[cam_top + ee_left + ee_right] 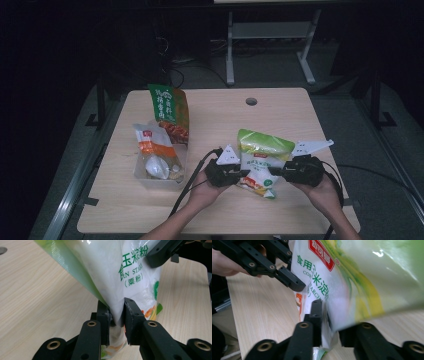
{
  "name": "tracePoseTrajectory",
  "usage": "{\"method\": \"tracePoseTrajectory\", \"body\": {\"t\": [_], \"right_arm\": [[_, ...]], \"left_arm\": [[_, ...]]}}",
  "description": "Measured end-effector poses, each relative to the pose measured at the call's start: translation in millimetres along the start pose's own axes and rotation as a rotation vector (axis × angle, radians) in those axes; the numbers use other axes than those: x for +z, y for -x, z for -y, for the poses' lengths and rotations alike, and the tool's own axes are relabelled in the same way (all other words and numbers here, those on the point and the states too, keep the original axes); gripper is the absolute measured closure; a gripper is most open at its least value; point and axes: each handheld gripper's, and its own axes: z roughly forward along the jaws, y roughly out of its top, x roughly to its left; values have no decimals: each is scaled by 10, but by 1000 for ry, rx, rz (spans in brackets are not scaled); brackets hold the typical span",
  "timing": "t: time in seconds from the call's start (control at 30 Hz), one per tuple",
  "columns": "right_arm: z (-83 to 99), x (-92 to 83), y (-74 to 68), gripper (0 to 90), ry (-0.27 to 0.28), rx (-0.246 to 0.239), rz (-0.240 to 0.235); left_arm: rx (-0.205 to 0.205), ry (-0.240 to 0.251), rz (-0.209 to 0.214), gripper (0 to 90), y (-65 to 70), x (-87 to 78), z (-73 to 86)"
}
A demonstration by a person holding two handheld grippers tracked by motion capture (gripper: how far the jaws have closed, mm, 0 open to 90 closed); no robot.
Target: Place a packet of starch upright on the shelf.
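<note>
High view showed a pale wooden table (280, 117) with rounded corners and a small round hole near its far edge. Toward the near right of it, a soft plastic bag of corn starch (260, 160) was held between two black grippers, its top green and glossy, its lower part white with printed lettering. The left gripper (243, 173) came in from the bag's left side and the right gripper (272, 171) from its right, each carried in a hand and topped by a grey three-cornered plate.

Left gripper view looked along two blocky, matte black jaws that pinched a fold of the bag's white film (117, 285); the plastic narrowed and creased where the pads pressed on it. Green characters ran down the smooth face above, and the wood grain of the table lay behind.

Right gripper view showed the bag's edge (329, 290) lying between that gripper's jaws. One pad sat against the film; the other was hidden behind the blurred plastic, so a firm pinch could not be told.

At the table's left stood a shallow clear tray (182, 157) of rectangular shape holding two crinkled packets, one green and orange (167, 107), one white with an orange band (152, 145).
</note>
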Motion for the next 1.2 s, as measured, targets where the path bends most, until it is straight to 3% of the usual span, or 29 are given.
{"method": "tracePoseTrajectory", "body": {"t": [0.13,0.27,0.37,0.57,0.73,0.9,1.2], "right_arm": [[-19,46,18,653,-17,4,-23],[-69,133,-8,636,-63,-8,-29],[-88,162,-18,674,-69,-5,-32],[-105,113,-13,844,-65,-4,-39],[-109,114,-31,863,-60,-7,-31],[-107,97,-49,867,-44,9,-28],[-188,81,-72,869,-19,-3,-10]], "left_arm": [[6,-3,1,760,-5,-2,-3],[6,-4,5,759,0,-9,0],[6,-10,7,755,-10,-23,8],[-13,-9,11,715,-29,-49,31],[-30,-17,2,606,-27,-96,70],[-42,-10,-3,548,-37,-189,105],[-56,1,-10,462,-2,-336,208]]}}
